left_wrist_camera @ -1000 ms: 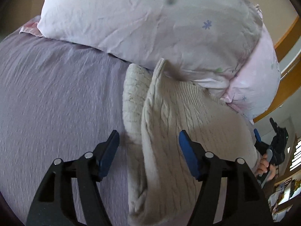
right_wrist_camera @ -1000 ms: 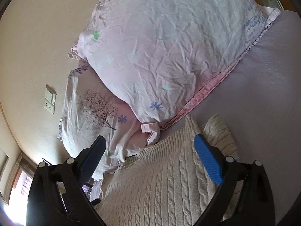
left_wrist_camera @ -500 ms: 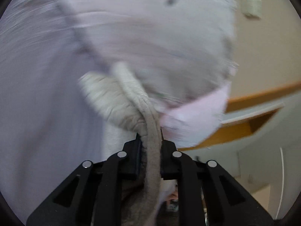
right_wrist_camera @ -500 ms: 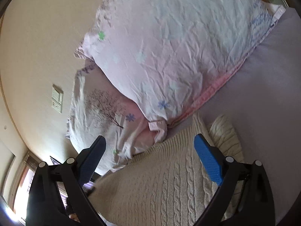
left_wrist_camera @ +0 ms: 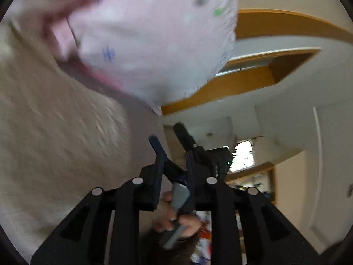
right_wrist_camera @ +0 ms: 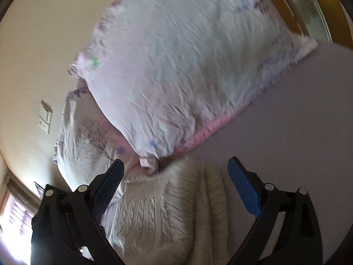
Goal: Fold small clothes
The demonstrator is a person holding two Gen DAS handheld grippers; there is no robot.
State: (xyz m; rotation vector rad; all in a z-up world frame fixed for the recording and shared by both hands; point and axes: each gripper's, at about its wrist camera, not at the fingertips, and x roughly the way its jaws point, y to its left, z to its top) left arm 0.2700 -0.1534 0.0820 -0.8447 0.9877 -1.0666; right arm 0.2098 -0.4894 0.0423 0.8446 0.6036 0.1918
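Observation:
A cream cable-knit sweater (right_wrist_camera: 167, 209) lies on the lilac bed sheet (right_wrist_camera: 297, 132), its top edge against the pillows. My right gripper (right_wrist_camera: 176, 176) is open, its blue-padded fingers spread above the sweater, holding nothing. In the blurred left wrist view the sweater (left_wrist_camera: 55, 132) fills the left side. My left gripper (left_wrist_camera: 174, 190) has its jaws a small gap apart with no cloth between them. Through that gap I see the right gripper (left_wrist_camera: 174, 139) and the hand holding it (left_wrist_camera: 176, 220).
A pink floral pillow (right_wrist_camera: 187, 66) lies on a second pillow with a tree print (right_wrist_camera: 88, 137), right behind the sweater. A beige wall with a switch plate (right_wrist_camera: 45, 119) is at the left. A wooden frame (left_wrist_camera: 242, 84) and room clutter show beyond the bed.
My left gripper shut on a fold of the sweater half a second ago; now no cloth is in it and it has swung right toward the room. The right gripper stays open, slightly shifted.

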